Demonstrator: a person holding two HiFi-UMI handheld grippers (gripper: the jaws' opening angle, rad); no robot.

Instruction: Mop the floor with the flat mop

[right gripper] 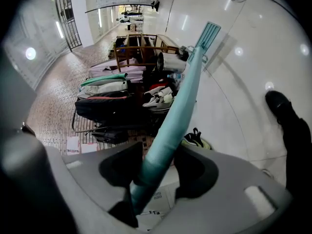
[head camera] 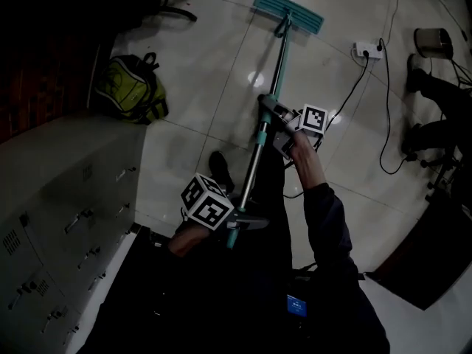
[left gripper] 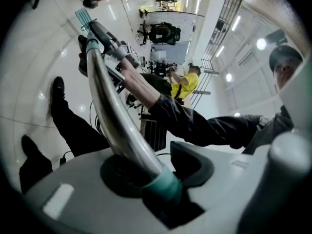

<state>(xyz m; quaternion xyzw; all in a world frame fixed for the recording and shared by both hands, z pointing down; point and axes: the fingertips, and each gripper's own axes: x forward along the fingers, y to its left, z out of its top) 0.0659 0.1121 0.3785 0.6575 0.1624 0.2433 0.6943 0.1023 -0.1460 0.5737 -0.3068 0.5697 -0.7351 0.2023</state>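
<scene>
At the far left stood a grey cabinet of drawers [head camera: 59, 220], and beyond it a yellow-green backpack [head camera: 133, 87] lay on the pale tiled floor [head camera: 214, 72]. Your left gripper [head camera: 237, 224] had its jaws closed tight on the near, teal-capped end of the flat mop [head camera: 281, 54]. In the left gripper view the silver handle [left gripper: 109, 106] ran out from between them. Your shoe [head camera: 220, 169] stood just beside that handle. Further along, your right gripper [head camera: 271, 118] had its jaws clamped round the same handle, about where the silver tube met the teal one. From there the handle slanted away to the mop head [head camera: 287, 10], which lay flat on the tiles at the top of the head view. To the right, a white power strip [head camera: 366, 49] sat on the floor, with a black cable [head camera: 386, 124] trailing from it.
</scene>
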